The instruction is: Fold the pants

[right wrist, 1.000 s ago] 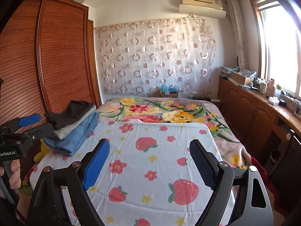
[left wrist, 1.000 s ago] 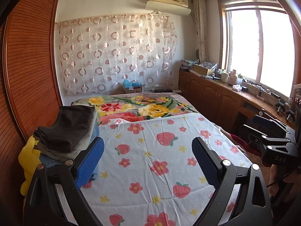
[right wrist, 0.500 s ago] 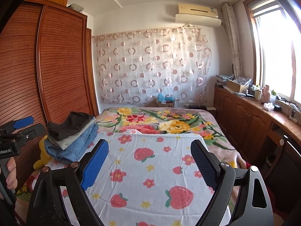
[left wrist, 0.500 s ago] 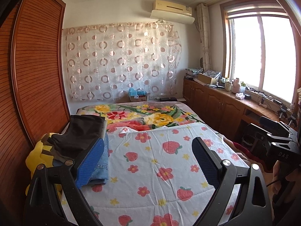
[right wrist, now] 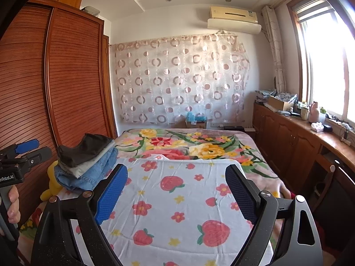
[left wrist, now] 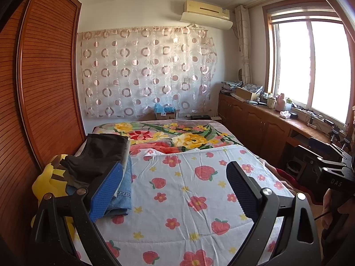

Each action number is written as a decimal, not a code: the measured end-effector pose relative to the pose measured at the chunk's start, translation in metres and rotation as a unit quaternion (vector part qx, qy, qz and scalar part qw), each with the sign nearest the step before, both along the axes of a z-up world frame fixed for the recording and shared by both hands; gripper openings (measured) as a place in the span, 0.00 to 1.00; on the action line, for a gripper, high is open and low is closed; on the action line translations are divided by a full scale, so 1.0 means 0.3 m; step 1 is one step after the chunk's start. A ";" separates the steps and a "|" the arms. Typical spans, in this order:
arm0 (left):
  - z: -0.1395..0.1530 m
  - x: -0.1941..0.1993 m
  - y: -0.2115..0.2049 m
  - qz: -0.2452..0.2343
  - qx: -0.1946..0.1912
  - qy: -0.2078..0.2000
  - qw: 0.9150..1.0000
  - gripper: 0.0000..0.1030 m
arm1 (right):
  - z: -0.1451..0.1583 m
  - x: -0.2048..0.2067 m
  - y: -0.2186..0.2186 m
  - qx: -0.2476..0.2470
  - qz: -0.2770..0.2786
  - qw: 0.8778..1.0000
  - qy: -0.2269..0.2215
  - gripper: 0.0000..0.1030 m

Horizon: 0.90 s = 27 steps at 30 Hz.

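Strawberry-print sheet point(left wrist: 188, 190) lies bare across bed middle, open passage. Stack of folded pants point(right wrist: 88, 164) and yellow plush toy point(left wrist: 44, 177) block left edge by wardrobe point(right wrist: 73, 84).

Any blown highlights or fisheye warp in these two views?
Left wrist: window clipped to white, wardrobe edges bow, corners vignetted black. Right wrist: window flares harder, washing the upper right; folded pants stack stays sharp and evenly lit.

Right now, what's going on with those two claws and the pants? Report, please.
Left gripper open, empty. Right gripper open, empty. Pants stack folded at bed's left edge, untouched. Strawberry sheet bare ahead.
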<state>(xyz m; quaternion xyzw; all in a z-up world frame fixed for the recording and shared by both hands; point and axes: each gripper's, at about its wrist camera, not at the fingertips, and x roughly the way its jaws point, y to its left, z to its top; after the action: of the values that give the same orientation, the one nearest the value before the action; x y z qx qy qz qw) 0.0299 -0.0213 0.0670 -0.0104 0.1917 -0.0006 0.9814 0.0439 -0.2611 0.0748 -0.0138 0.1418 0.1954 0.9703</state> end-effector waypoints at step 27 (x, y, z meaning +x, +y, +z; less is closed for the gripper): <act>0.001 0.000 0.003 0.001 0.000 0.001 1.000 0.92 | -0.011 -0.003 0.008 -0.004 0.002 1.000 0.000 0.88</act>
<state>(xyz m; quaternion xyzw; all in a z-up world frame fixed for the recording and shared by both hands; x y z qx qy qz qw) 0.0298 -0.0204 0.0673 -0.0107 0.1927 0.0000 0.9812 0.0429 -0.2588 0.0714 -0.0178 0.1421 0.1967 0.9700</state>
